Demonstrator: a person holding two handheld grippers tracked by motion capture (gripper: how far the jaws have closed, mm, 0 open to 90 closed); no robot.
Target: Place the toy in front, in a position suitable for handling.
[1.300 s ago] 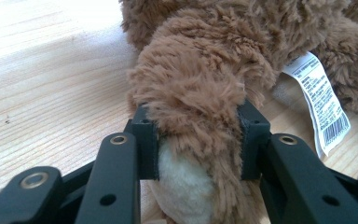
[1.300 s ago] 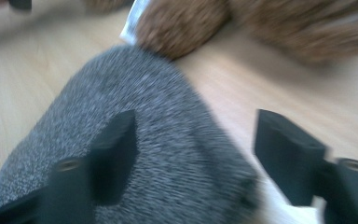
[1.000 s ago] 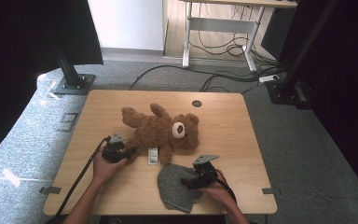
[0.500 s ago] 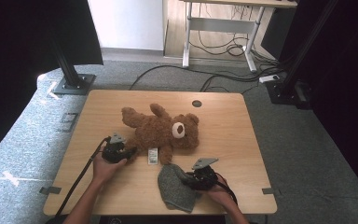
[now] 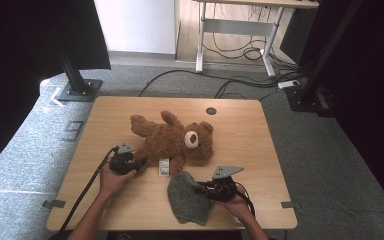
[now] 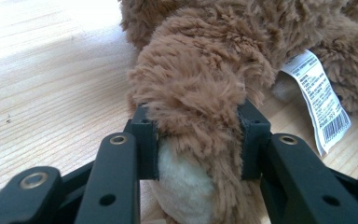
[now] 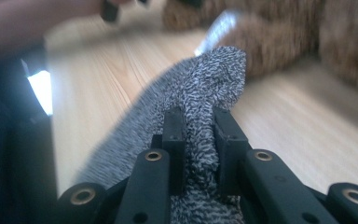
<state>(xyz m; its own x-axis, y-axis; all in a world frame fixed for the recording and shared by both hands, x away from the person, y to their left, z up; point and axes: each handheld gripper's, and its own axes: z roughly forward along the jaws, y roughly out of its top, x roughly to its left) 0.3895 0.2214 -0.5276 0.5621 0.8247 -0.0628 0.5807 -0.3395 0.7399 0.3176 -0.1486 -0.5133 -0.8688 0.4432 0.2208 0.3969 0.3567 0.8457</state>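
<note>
On the wooden table: one brown teddy bear with one white sewn-in tag, one grey knitted cloth, two hand-held grippers, a left gripper and a right gripper, and one round cable hole.

Both bare forearms enter from the bottom edge of the high view. The left hand, lower left of centre, grips the black left tool, which points toward the right of the frame, its jaws pressed on a brown plush limb. The right hand, at lower centre-right, holds the black right tool pointing left; its jaws have just been closing and now pinch a fold of grey knitted cloth.
</note>
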